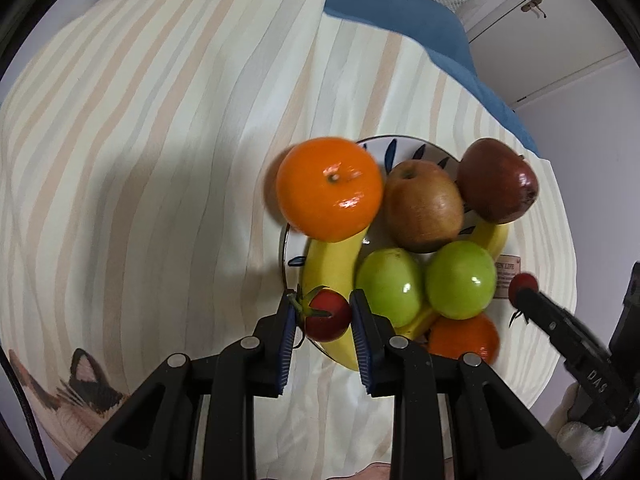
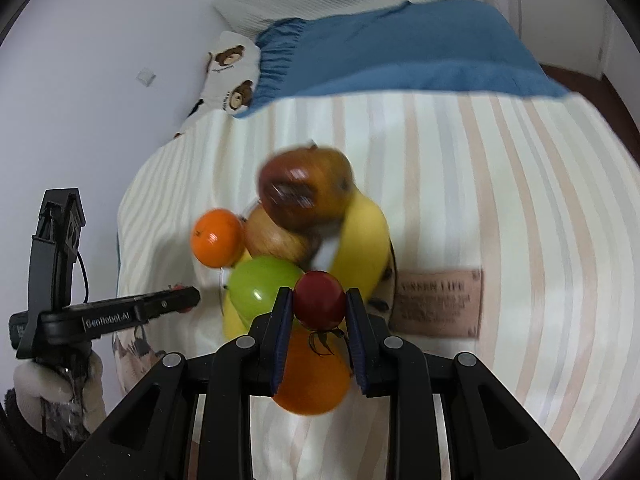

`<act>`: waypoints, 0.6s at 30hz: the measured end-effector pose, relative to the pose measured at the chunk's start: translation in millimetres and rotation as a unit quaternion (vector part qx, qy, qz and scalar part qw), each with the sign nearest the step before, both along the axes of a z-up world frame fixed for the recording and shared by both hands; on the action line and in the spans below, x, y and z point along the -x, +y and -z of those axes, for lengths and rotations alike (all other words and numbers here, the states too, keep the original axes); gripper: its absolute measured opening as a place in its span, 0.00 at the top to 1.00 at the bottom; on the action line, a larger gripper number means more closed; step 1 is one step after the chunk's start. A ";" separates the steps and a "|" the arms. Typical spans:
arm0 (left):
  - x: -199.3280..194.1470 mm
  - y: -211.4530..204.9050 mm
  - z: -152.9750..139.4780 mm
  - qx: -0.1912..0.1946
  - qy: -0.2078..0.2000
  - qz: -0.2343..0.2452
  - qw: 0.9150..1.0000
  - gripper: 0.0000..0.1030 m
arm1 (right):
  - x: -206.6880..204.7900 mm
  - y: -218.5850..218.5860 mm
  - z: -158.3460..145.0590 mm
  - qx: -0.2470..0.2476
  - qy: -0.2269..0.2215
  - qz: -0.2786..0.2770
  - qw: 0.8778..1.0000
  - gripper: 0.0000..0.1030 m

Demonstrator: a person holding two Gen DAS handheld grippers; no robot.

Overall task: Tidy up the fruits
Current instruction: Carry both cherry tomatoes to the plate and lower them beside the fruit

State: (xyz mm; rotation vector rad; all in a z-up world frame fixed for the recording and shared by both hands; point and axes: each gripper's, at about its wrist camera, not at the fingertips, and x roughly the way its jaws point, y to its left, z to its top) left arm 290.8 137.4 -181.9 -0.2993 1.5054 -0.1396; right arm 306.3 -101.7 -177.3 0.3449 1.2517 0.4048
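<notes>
Left tool (image 1: pixel 323 314) and right tool (image 2: pixel 318 307) each clamping a tomato, plate (image 1: pixel 285 248) heaped with fruit

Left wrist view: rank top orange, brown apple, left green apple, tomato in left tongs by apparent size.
1. Top orange
2. Brown apple
3. Left green apple, close to the brown apple, so unsure
4. Tomato, smallest despite being nearest, held in the left tongs

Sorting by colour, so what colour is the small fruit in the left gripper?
Red cherry tomato with a green stem, clearest in the left wrist view.
</notes>
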 end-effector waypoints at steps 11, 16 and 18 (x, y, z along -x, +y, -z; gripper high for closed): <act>-2.3 -4.4 18.4 -0.004 0.001 0.017 1.000 0.77 | 4.4 5.4 34.7 0.012 0.027 0.022 0.999 0.72; -0.7 -3.9 27.5 0.002 0.009 0.013 1.000 0.77 | 2.1 5.6 41.2 0.027 0.037 0.025 0.999 0.72; -0.6 -4.5 32.4 0.003 0.012 0.013 1.000 0.76 | 1.2 5.1 44.5 0.029 0.043 0.026 0.998 0.72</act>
